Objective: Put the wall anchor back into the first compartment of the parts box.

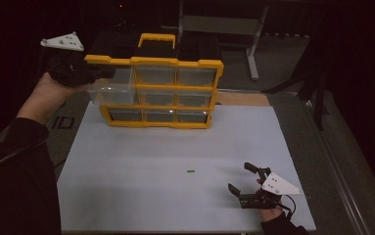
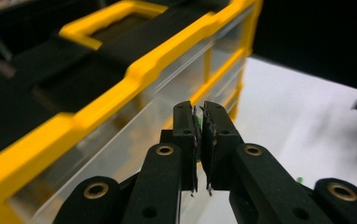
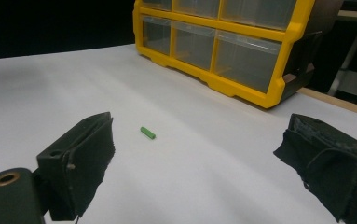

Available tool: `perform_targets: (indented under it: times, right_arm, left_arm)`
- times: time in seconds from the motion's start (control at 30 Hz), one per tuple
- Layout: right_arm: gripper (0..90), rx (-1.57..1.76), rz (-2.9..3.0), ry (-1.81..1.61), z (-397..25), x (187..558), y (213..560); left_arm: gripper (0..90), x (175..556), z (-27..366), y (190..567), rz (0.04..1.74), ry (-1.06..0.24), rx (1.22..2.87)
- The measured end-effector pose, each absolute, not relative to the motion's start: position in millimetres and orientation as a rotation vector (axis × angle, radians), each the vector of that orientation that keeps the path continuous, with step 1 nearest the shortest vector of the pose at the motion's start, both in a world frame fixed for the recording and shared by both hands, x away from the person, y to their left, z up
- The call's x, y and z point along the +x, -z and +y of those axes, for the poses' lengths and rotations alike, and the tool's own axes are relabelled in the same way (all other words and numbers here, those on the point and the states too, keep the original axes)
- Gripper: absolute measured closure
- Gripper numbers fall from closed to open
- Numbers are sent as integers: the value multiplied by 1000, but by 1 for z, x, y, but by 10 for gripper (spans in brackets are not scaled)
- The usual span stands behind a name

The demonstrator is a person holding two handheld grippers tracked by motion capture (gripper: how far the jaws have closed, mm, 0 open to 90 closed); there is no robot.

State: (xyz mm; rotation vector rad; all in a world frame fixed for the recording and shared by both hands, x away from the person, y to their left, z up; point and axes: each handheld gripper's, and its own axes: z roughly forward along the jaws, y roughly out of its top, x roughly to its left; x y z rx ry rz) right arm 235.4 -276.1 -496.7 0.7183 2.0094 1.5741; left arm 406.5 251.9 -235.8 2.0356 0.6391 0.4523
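Note:
A yellow organizer (image 1: 153,61) with clear drawers stands upright at the back of the white board (image 1: 141,200). Its top-left clear drawer (image 1: 110,93) sticks out of the frame toward the left. My left gripper (image 1: 107,73) is at that drawer's upper edge. In the left gripper view the jaws (image 2: 199,121) are pressed almost together over the drawer (image 2: 120,144), beside the yellow frame (image 2: 157,65). A small green peg (image 1: 190,171) lies on the board. My right gripper (image 1: 239,177) sits low at the front right, wide open, with the peg (image 3: 147,133) ahead of it.
A grey metal stand (image 1: 253,49) rises behind the organizer. A wooden strip (image 1: 244,99) shows at the board's back right. Dark floor lies past the table's right edge. The organizer's lower drawers (image 3: 248,58) are pushed in.

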Motion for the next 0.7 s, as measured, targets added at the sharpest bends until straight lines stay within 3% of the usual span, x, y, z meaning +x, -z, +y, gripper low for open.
perform_targets:
  times: [0.33, 0.5, 0.53, 0.7]
  right_arm:
    - [84, 726, 2007, -1579, -276, 236, 497]
    - [84, 727, 2006, -1579, -277, 236, 497]
    - [84, 730, 2006, -1579, -277, 236, 497]
    - [84, 730, 2004, -1578, -277, 236, 497]
  left_arm:
    - [823, 420, 249, 253, 805, -507, 2070]
    - [583, 421, 246, 251, 843, -442, 2072]
    - [583, 421, 245, 251, 841, -428, 2075]
    - [275, 414, 238, 247, 796, -399, 2087]
